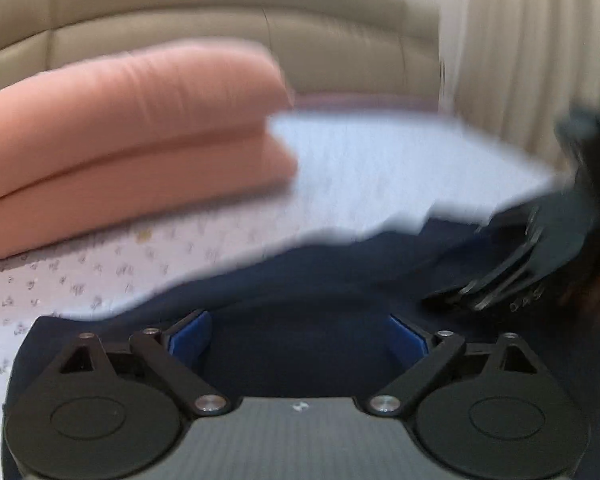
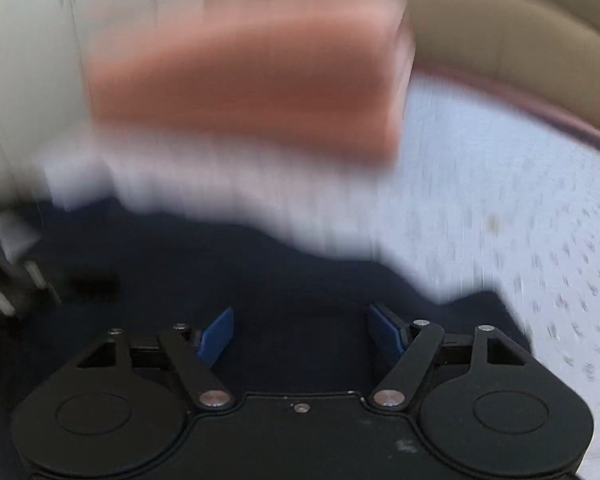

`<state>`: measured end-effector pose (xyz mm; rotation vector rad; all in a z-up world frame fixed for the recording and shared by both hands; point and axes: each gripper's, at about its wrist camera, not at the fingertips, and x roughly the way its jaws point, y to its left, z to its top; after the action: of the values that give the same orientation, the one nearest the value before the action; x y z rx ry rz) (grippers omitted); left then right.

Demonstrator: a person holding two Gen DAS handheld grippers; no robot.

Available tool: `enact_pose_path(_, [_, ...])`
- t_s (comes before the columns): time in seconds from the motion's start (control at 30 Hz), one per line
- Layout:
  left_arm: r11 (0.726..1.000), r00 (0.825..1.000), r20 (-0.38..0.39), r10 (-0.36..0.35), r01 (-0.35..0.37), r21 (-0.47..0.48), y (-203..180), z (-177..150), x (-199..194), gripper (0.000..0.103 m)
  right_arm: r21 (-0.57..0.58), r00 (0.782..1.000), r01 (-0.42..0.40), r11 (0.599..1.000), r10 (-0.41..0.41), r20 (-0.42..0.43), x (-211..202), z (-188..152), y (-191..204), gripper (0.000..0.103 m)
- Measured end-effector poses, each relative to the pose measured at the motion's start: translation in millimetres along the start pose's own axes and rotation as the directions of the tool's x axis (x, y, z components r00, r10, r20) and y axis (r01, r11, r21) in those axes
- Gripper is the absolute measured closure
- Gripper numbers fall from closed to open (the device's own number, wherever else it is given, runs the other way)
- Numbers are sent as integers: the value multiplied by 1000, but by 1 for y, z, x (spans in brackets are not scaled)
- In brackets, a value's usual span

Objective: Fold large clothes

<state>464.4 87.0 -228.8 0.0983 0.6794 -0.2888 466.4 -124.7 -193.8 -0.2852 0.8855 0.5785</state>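
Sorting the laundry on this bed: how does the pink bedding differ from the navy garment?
The pink bedding is pale, thick and already folded into a stacked pile; the navy garment is dark, thin and spread flat with an uneven edge. The pink bedding sits further back near the beige headboard; the navy garment lies right under both open grippers. Both rest on the white patterned sheet.

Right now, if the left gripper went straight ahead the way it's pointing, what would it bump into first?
Most likely the dark navy garment spread on the patterned bedsheet. The left gripper has its jaws open and tilts down toward that cloth, with nothing between. The picture is blurred, so depth is uncertain.
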Motion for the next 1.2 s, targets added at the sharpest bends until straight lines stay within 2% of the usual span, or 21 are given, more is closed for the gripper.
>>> enact_pose_path(0.03, [999, 999, -7, 33, -32, 16, 6, -11, 4, 3, 67, 998, -50, 996, 48, 30, -1, -6, -16, 12])
enact_pose_path(0.07, [999, 1000, 7, 17, -17, -40, 25, -24, 1, 0, 114, 996, -84, 990, 80, 44, -3, -14, -34, 12])
enact_pose_path(0.13, [976, 998, 20, -59, 62, -210, 62, -38, -11, 3, 126, 997, -52, 991, 43, 70, -12, -32, -57, 12])
enact_pose_path(0.17, [969, 998, 27, -63, 68, -236, 73, -41, -18, 4, 153, 996, -54, 987, 42, 83, -18, -39, -67, 12])
enact_pose_path(0.23, [977, 999, 10, -33, 34, -208, 77, -45, -28, 5, 192, 998, -32, 981, 20, 65, -31, -43, -72, 13])
enact_pose_path(0.3, [980, 1000, -15, 8, -11, -198, 67, -40, -46, 6, 165, 997, 54, 985, -63, 45, -46, -38, -59, 13])
enact_pose_path(0.33, [982, 1000, -13, -25, 23, -189, 59, -37, -56, 6, 137, 995, 60, 989, -70, 72, -58, -35, -49, 13])
enact_pose_path(0.4, [980, 989, 35, -141, 145, -140, 39, -30, -77, 5, 53, 986, -52, 997, 43, 162, -87, -28, -25, 14])
enact_pose_path(0.47, [979, 979, 48, -198, 200, -32, 6, -23, -88, 2, -68, 974, -144, 987, 154, 167, -101, -23, 8, 13])
enact_pose_path(0.53, [971, 980, -1, -199, 197, 138, -35, -22, -83, 1, -209, 970, -204, 956, 226, 86, -93, -27, 43, 13])
enact_pose_path(0.6, [957, 981, -102, -168, 187, 220, -58, -33, -65, 1, -289, 971, -221, 931, 239, 29, -79, -45, 62, 13])
enact_pose_path(0.7, [966, 971, -129, -200, 218, 141, -42, -59, -63, 0, -213, 963, -241, 947, 261, 73, -69, -87, 33, 11])
enact_pose_path(0.73, [967, 972, -131, -194, 212, 139, -34, -68, -70, 0, -188, 959, -248, 950, 269, 93, -71, -97, 20, 10])
enact_pose_path(0.8, [966, 977, -153, -145, 173, 192, -25, -81, -85, 0, -192, 970, -196, 962, 219, 108, -80, -112, 8, 11])
enact_pose_path(0.83, [968, 979, -157, -131, 160, 192, -19, -86, -90, 0, -172, 978, -167, 971, 185, 97, -84, -114, 3, 7])
enact_pose_path(0.93, [983, 984, -149, -100, 121, 140, -8, -86, -109, 0, -93, 986, -137, 986, 145, 83, -102, -104, 3, 8])
enact_pose_path(1.0, [985, 989, -124, -79, 97, 140, -18, -77, -119, 3, -160, 978, -121, 980, 146, 151, -120, -95, 22, 10])
enact_pose_path(1.07, [977, 988, -77, -134, 145, 155, -36, -65, -131, 2, -243, 944, -223, 944, 272, 188, -133, -85, 49, 11])
enact_pose_path(1.1, [965, 980, -64, -188, 197, 173, -48, -59, -134, 1, -285, 931, -265, 921, 321, 173, -132, -82, 62, 8])
enact_pose_path(1.13, [948, 969, -69, -236, 245, 201, -62, -54, -133, 0, -337, 932, -278, 900, 337, 130, -127, -81, 80, 8])
enact_pose_path(1.2, [910, 956, -109, -271, 292, 294, -87, -54, -123, 0, -449, 963, -226, 864, 267, 29, -107, -89, 110, 8])
